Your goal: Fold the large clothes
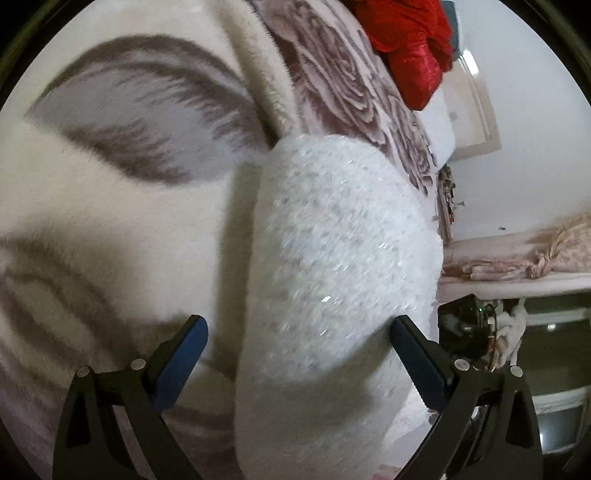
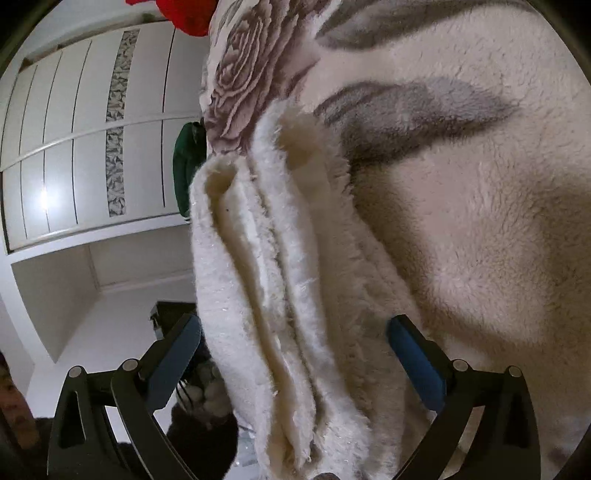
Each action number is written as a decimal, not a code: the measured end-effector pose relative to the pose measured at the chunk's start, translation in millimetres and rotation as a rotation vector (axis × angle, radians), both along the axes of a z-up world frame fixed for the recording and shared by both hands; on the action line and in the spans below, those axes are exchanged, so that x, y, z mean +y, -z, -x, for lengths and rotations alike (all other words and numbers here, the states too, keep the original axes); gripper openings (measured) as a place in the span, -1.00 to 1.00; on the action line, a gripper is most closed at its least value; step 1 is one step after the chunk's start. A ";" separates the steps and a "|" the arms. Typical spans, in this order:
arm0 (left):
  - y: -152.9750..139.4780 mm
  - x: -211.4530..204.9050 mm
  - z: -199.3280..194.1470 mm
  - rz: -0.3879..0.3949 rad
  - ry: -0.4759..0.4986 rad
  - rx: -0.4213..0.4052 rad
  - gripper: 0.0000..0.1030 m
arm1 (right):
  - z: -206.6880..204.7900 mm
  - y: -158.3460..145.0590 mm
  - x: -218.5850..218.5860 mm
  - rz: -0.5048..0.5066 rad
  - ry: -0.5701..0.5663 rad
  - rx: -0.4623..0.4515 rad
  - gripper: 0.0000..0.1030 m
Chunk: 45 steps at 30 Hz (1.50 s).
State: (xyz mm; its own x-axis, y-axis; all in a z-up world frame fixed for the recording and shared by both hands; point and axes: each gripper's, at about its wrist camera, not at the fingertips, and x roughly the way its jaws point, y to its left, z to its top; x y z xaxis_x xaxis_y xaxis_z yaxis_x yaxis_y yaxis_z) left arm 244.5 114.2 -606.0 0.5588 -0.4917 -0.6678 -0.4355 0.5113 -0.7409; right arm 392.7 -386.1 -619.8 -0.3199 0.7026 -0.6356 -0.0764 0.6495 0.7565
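Left wrist view shows the left claw [image 1: 299, 343] spread wide around a rounded fold of the fluffy white garment [image 1: 332, 258], which lies on the rose-print blanket [image 1: 110, 184], likely ready to pinch. The right claw [image 2: 293, 343], also released, straddles its layered edges [image 2: 258, 277]. Garment's full outline stays cut off.

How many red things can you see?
1 that I can tell: a shiny red cloth at the top of the left view, lying on the rose blanket. A red bit atop the right view is probably the same one.
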 end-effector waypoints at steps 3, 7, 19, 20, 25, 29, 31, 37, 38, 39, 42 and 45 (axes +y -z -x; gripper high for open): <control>-3.3 -1.7 -5.5 -0.013 0.052 -0.022 0.99 | 4.5 16.7 1.5 0.021 -0.067 0.019 1.00; 19.1 0.2 -10.7 0.164 0.062 -0.056 0.99 | 17.0 48.7 18.5 -0.150 -0.103 0.183 1.00; -14.5 -29.2 -45.0 0.098 0.183 -0.169 0.95 | 28.4 35.5 32.6 -0.245 0.058 0.185 0.04; -20.1 -28.1 -47.3 0.099 0.188 -0.168 0.94 | 32.8 31.6 28.3 -0.260 0.081 0.195 -0.01; -53.2 -29.8 -73.4 0.053 0.252 -0.203 0.93 | 47.0 4.0 11.6 -0.321 0.177 0.202 -0.09; -79.8 -35.7 -120.9 0.026 0.313 -0.236 0.93 | 34.9 -19.9 -4.8 -0.370 0.266 0.175 -0.09; -87.6 -41.4 -148.0 0.014 0.344 -0.244 0.93 | 21.2 -28.3 -12.9 -0.377 0.306 0.153 -0.09; -101.0 -53.0 -254.7 0.007 0.437 -0.279 0.93 | -41.9 -43.5 -32.6 -0.391 0.420 0.089 -0.09; -102.0 -55.7 -278.8 0.007 0.448 -0.287 0.93 | -53.7 -44.5 -34.9 -0.395 0.434 0.081 -0.09; -100.5 -54.3 -287.8 0.004 0.456 -0.291 0.93 | -73.0 -45.2 -38.6 -0.396 0.455 0.068 -0.09; -97.6 -57.5 -342.4 -0.012 0.489 -0.301 0.93 | -119.4 -41.3 -42.7 -0.389 0.486 0.048 -0.09; -79.0 -59.2 -400.2 -0.008 0.519 -0.292 0.93 | -162.8 -30.5 -43.3 -0.366 0.506 0.042 -0.10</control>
State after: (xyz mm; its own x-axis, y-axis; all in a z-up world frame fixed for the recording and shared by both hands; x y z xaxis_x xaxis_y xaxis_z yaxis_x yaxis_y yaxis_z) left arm 644.7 55.0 -527.1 0.4082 -0.7449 -0.5277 0.0938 0.6093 -0.7874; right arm 555.4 -429.4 -589.3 0.0894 0.9436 -0.3187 0.2076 0.2953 0.9326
